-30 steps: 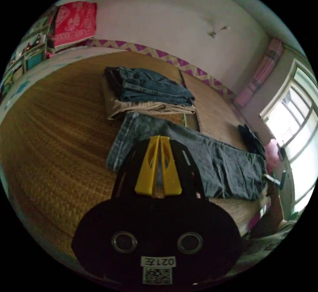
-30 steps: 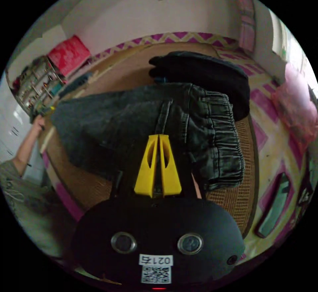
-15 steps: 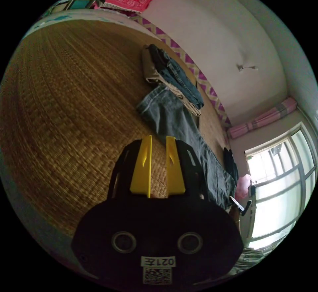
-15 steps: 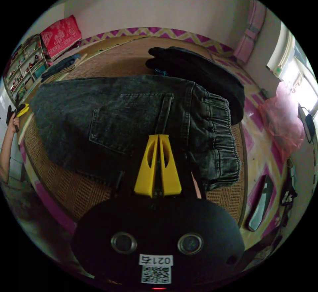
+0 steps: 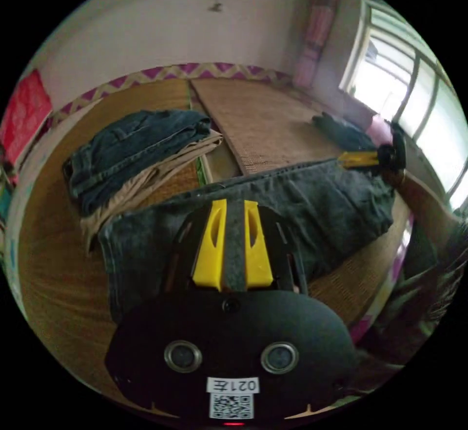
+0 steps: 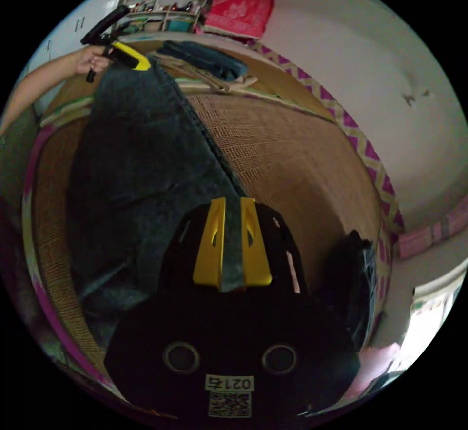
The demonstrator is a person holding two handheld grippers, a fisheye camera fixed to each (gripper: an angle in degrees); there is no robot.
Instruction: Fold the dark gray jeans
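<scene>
the dark gray jeans [image 5: 312, 205] lie lengthwise, folded leg over leg, on the woven mat [image 5: 273, 118], with the left gripper [image 5: 233, 247] and right gripper [image 6: 232, 249] narrowly parted astride denim at opposite ends, the folded pile [image 5: 136, 147] at 10 o'clock, crosswise folds still to do.

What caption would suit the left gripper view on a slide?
Yellow tongs open over the dark gray jeans on a woven straw mat, folded blue denim and tan trousers stacked behind.

The right claw [image 6: 232, 247] has its jaws apart with a strip of the jeans [image 6: 131, 157] between them. At the jeans' far end, a hand [image 6: 92, 61] holds the left claw [image 6: 139, 63].
</scene>
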